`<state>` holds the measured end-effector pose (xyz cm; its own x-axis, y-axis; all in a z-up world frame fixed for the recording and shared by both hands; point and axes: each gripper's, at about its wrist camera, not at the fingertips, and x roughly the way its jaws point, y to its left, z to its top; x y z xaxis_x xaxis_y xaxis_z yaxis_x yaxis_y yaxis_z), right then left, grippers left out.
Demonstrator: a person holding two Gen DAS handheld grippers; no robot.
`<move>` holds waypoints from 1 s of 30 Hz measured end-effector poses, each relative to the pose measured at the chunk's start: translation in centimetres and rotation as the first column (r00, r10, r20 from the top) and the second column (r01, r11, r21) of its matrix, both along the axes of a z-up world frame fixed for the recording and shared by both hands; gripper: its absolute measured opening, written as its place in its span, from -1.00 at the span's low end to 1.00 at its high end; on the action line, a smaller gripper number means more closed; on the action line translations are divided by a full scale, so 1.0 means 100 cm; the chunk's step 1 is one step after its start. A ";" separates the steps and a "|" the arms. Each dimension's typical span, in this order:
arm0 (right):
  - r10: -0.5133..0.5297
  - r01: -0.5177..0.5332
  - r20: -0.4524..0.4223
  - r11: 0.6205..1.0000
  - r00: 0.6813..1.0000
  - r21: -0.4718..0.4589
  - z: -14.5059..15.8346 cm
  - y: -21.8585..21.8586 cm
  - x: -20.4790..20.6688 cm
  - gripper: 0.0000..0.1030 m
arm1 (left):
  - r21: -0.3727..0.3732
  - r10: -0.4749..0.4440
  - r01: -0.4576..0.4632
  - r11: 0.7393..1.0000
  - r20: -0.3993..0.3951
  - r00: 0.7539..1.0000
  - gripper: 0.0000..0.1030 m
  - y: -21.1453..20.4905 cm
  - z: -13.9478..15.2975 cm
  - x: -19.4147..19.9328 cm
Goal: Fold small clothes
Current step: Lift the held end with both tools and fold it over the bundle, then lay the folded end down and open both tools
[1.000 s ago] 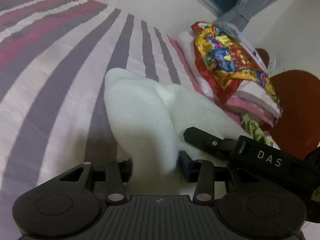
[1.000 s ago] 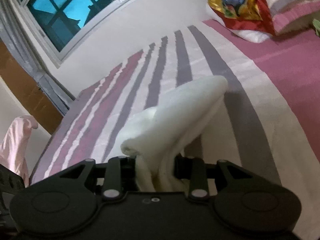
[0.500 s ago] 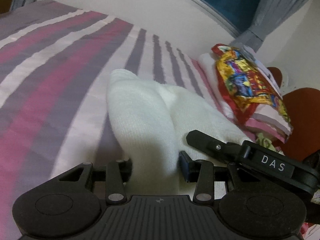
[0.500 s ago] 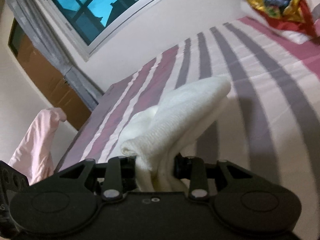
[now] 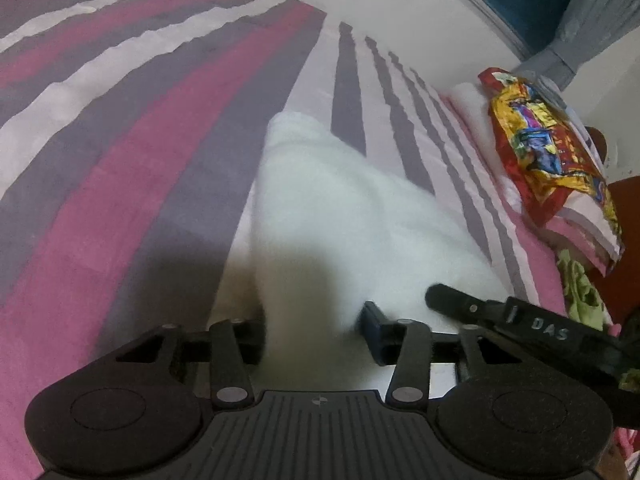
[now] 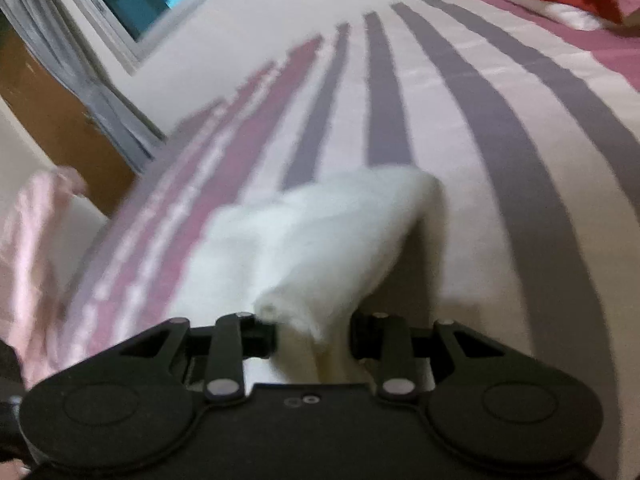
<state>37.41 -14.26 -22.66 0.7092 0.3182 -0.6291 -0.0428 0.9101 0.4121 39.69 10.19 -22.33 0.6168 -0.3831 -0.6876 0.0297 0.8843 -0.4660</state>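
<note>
2 tools, both clenched on the white cloth (image 5: 340,216): left tool (image 5: 314,332), right tool (image 6: 313,334). It's lifted mid-frame over the striped bed (image 5: 120,160), so I'd guess the fold is half done; laying flat is left.

Left gripper (image 5: 314,334) clamped on white cloth (image 5: 340,216), which trails forward over striped bedspread (image 5: 132,148). Right gripper (image 5: 434,296) pokes in at cloth's right side. Colourful printed fabric (image 5: 548,148) on folded pile at bed's right edge.
</note>
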 end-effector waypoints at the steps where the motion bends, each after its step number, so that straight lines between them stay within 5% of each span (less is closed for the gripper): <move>1: -0.012 0.012 -0.006 1.000 1.000 -0.026 -0.002 0.000 0.000 -0.25 | 0.009 -0.002 0.002 1.000 0.004 1.000 -0.06 -0.003 0.000 -0.002; 5: -0.040 0.040 0.006 0.995 0.999 -0.088 0.001 0.001 0.000 0.02 | 0.011 0.025 -0.025 1.000 0.013 1.000 -0.06 0.000 0.011 -0.011; 14: 0.019 0.005 0.147 0.986 0.989 -0.164 0.039 -0.002 -0.041 0.00 | 0.037 0.001 -0.003 0.999 0.076 0.997 -0.06 0.009 0.029 -0.050; 21: 0.112 -0.092 0.066 0.962 0.991 -0.255 0.008 0.023 -0.074 -0.02 | 0.107 0.012 -0.013 0.994 0.014 1.000 -0.06 -0.001 0.011 -0.055; 23: 0.108 -0.099 0.006 0.934 0.994 -0.342 -0.006 0.030 -0.075 0.00 | 0.127 0.012 -0.013 0.992 0.006 1.000 -0.06 -0.002 0.008 -0.055; 27: 0.079 -0.084 -0.029 0.955 0.996 -0.285 -0.013 0.022 -0.071 -0.03 | 0.157 0.020 -0.018 0.987 -0.011 1.000 -0.05 -0.005 0.015 -0.059; 30: 0.085 -0.086 -0.016 0.957 0.996 -0.277 -0.006 0.023 -0.076 -0.01 | 0.192 0.023 -0.018 0.981 -0.022 0.999 0.37 -0.007 0.021 -0.062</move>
<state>29.77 -12.01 -23.24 0.6845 0.1903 -0.7037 -0.1247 0.9817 0.1442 33.46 9.50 -20.27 0.6054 -0.2299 -0.7620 0.0010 0.9576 -0.2881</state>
